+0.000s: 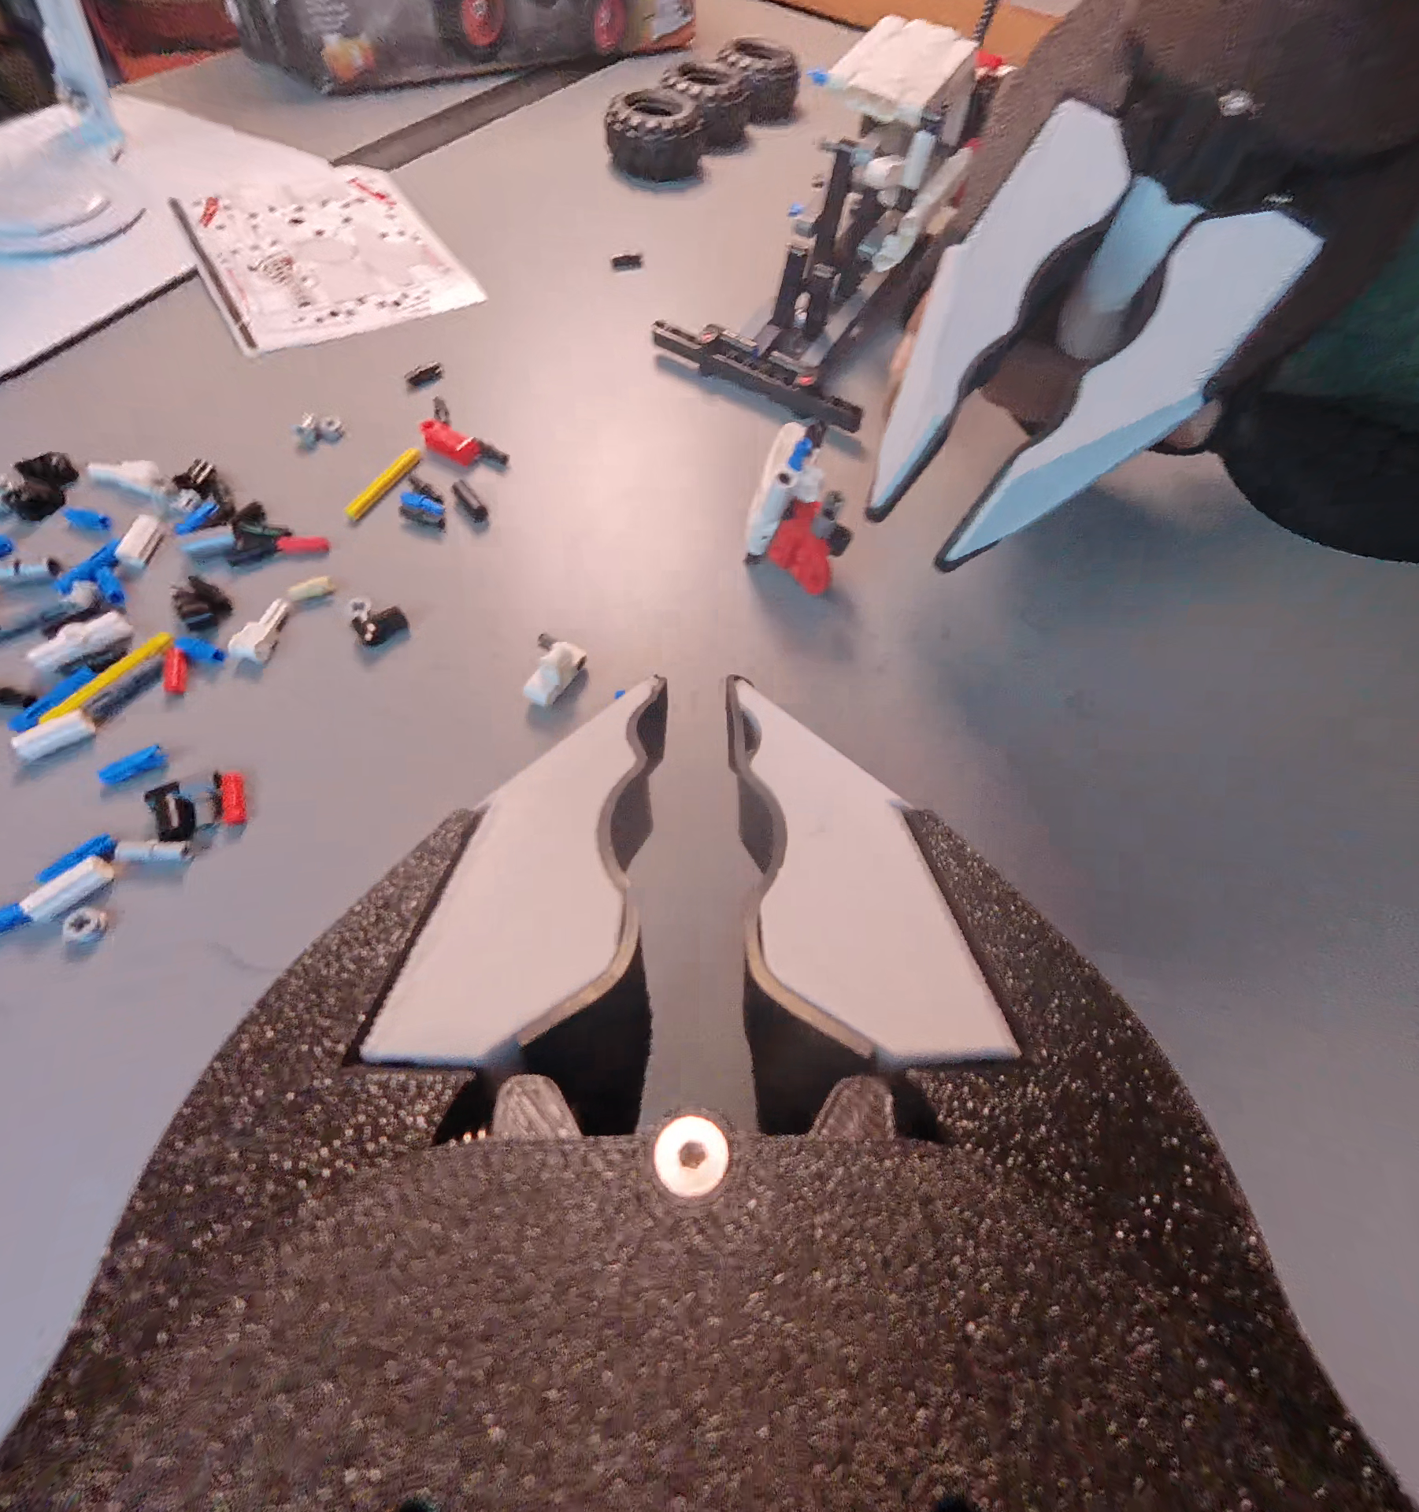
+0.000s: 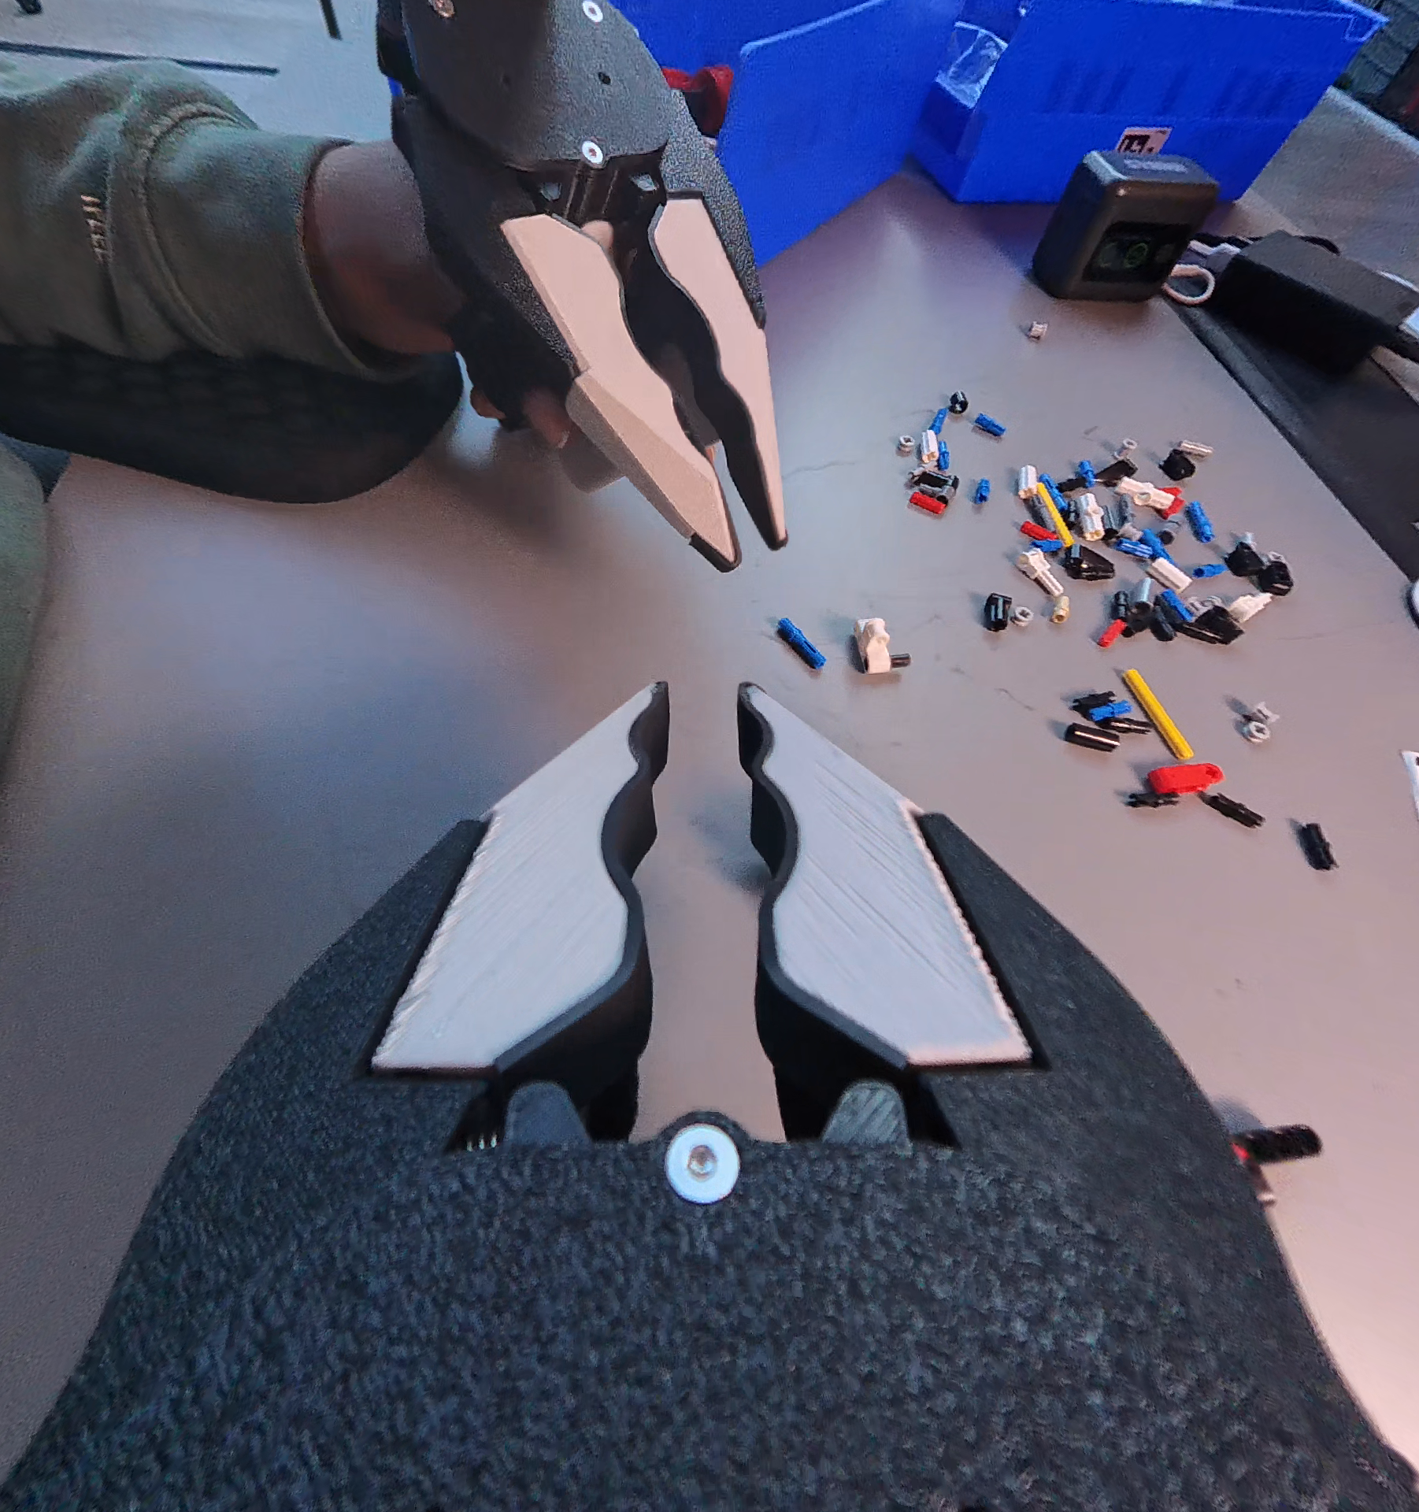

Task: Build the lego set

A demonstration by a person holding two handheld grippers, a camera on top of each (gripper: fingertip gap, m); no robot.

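Clearly we are midway: the chassis (image 1: 837, 270) stands part-built, three tyres (image 1: 702, 102) unfitted, loose pieces (image 1: 117, 605) scattered left; our left gripper (image 1: 696, 683) and right gripper (image 2: 702, 691) hover spread, empty.

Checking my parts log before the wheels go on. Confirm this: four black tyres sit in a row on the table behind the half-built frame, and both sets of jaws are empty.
Wrong on the count: the left wrist view shows three black tyres, not four. They do sit in a row on the table behind the half-built frame, and both sets of jaws are empty.
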